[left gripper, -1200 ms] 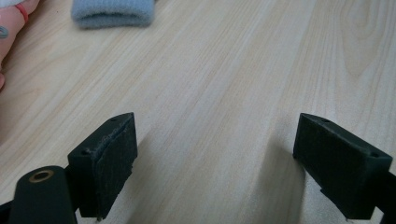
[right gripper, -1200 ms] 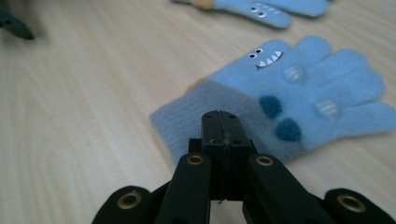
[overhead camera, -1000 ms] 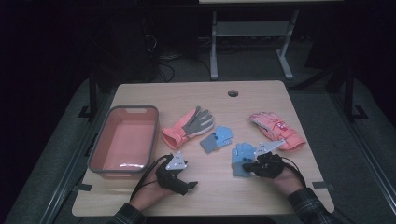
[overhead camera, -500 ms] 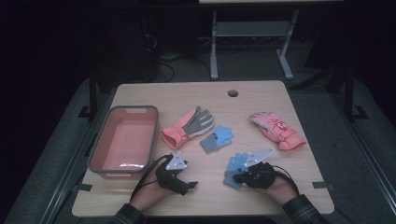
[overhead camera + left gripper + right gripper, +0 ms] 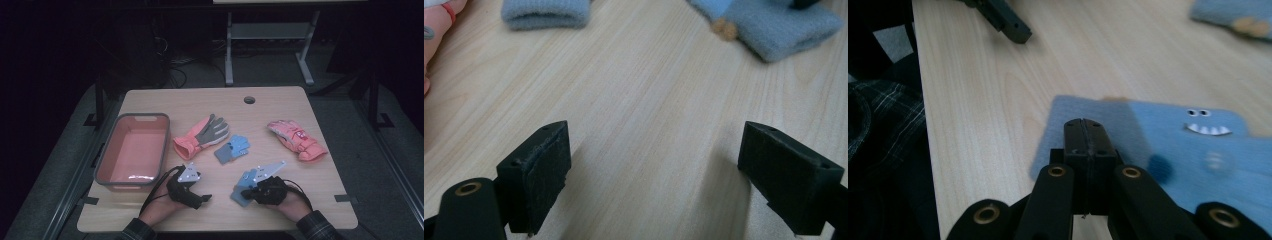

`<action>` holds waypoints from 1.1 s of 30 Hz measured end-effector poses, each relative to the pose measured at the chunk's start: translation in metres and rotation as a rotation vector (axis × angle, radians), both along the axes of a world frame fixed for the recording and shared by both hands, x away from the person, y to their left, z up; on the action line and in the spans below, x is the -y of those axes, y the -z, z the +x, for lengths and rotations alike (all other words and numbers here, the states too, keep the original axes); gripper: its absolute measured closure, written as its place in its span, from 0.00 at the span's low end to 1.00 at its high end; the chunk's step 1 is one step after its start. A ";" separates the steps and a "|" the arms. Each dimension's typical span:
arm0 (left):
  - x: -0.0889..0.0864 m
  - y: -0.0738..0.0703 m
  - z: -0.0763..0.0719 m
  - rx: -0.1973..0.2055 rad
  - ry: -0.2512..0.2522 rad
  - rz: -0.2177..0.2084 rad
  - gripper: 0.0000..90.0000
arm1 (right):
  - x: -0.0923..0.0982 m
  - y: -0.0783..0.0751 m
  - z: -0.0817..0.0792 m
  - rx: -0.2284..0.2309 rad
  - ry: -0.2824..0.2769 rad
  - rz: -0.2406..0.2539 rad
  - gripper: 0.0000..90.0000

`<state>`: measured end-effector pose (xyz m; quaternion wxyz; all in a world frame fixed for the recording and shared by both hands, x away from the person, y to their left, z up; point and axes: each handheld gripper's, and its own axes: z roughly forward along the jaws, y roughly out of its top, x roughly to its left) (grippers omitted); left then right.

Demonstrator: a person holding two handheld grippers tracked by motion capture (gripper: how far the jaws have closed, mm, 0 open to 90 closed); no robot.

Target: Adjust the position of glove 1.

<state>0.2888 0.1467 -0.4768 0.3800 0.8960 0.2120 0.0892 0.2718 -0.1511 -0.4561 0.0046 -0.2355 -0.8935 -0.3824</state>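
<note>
1. Right claw [image 5: 1083,130] is sitting clamped shut, jaws pressed together over the blue glove [image 5: 1168,145]; I can't tell whether fabric is pinched.
2. Best keep it low and steady while dragging, so the glove isn't slipping.
3. The glove is lying flat on the worktop [image 5: 220,102], under and just beyond the claw.
4. Left claw [image 5: 651,180] is gaping wide, empty.

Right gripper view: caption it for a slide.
Shut right gripper over a blue glove with a monster face, on a wooden table.
</note>
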 end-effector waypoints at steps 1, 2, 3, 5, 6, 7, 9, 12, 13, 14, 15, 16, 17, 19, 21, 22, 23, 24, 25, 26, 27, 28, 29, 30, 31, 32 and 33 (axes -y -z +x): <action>0.000 0.000 0.000 0.001 0.004 0.002 0.14 | 0.002 -0.001 0.000 0.010 0.003 0.003 0.99; 0.000 0.000 0.000 0.000 0.010 0.002 0.14 | 0.006 -0.003 0.001 0.009 0.016 0.015 0.98; 0.000 -0.001 0.000 -0.004 0.011 0.007 0.14 | 0.009 -0.004 0.001 0.008 0.028 0.021 0.96; 0.002 -0.002 0.000 -0.011 0.005 0.016 0.14 | 0.016 -0.006 0.002 0.012 0.051 0.026 0.93; 0.003 -0.003 0.001 -0.015 0.006 0.025 0.14 | 0.020 -0.007 0.002 0.012 0.065 0.026 0.91; 0.003 -0.003 0.002 -0.014 0.005 0.033 0.14 | 0.024 -0.007 0.002 0.015 0.079 0.027 0.87; 0.005 -0.005 0.003 -0.027 0.001 0.037 0.15 | 0.032 -0.008 0.001 0.020 0.104 0.031 0.76; 0.007 -0.006 0.004 -0.050 -0.013 0.032 0.15 | 0.044 -0.007 0.000 0.042 0.147 0.033 0.56; 0.008 -0.007 0.005 -0.058 -0.020 0.034 0.16 | 0.048 -0.006 -0.001 0.045 0.165 0.037 0.48; 0.009 -0.007 0.006 -0.062 -0.025 0.021 0.16 | 0.053 -0.004 -0.001 0.066 0.186 0.031 0.44; 0.010 -0.009 0.006 -0.068 -0.024 0.013 0.17 | 0.056 -0.003 -0.001 0.069 0.198 0.027 0.42; 0.011 -0.010 0.008 -0.074 -0.026 0.011 0.18 | 0.060 -0.002 0.000 0.072 0.208 0.024 0.37; 0.011 -0.012 0.008 -0.075 -0.027 0.016 0.20 | 0.064 0.001 0.001 0.089 0.225 0.019 0.34; 0.013 -0.013 0.010 -0.074 -0.038 0.012 0.23 | 0.068 0.003 0.001 0.106 0.236 0.007 0.27; 0.014 -0.015 0.012 -0.086 -0.044 0.001 0.29 | 0.072 0.007 0.001 0.132 0.252 -0.017 0.23; 0.015 -0.017 0.014 -0.087 -0.042 0.002 0.31 | 0.073 0.009 0.000 0.131 0.257 -0.022 0.21; 0.016 -0.019 0.016 -0.091 -0.047 -0.005 0.36 | 0.075 0.011 0.000 0.136 0.265 -0.034 0.21; 0.016 -0.020 0.016 -0.102 -0.051 -0.013 0.42 | 0.078 0.012 0.000 0.132 0.270 -0.035 0.20; 0.018 -0.021 0.018 -0.111 -0.060 -0.025 0.46 | 0.080 0.013 0.000 0.132 0.275 -0.030 0.19; 0.018 -0.022 0.020 -0.123 -0.055 -0.019 0.51 | 0.083 0.014 0.000 0.138 0.281 -0.028 0.18; 0.020 -0.023 0.022 -0.120 -0.056 -0.017 0.56 | 0.085 0.015 0.001 0.141 0.286 -0.026 0.17; 0.021 -0.023 0.024 -0.127 -0.064 -0.012 0.59 | 0.086 0.016 0.001 0.135 0.296 -0.025 0.16; 0.022 -0.024 0.026 -0.134 -0.062 -0.010 0.69 | 0.088 0.018 0.002 0.145 0.301 -0.027 0.16; 0.024 -0.024 0.027 -0.131 -0.063 -0.007 0.74 | 0.089 0.019 0.003 0.146 0.306 -0.029 0.15; 0.026 -0.025 0.029 -0.131 -0.066 0.002 0.81 | 0.090 0.020 0.003 0.148 0.307 -0.028 0.15; 0.027 -0.026 0.030 -0.128 -0.068 -0.004 0.90 | 0.090 0.022 0.004 0.153 0.313 -0.031 0.15; 0.028 -0.027 0.032 -0.129 -0.065 -0.002 0.94 | 0.091 0.023 0.005 0.150 0.317 -0.037 0.15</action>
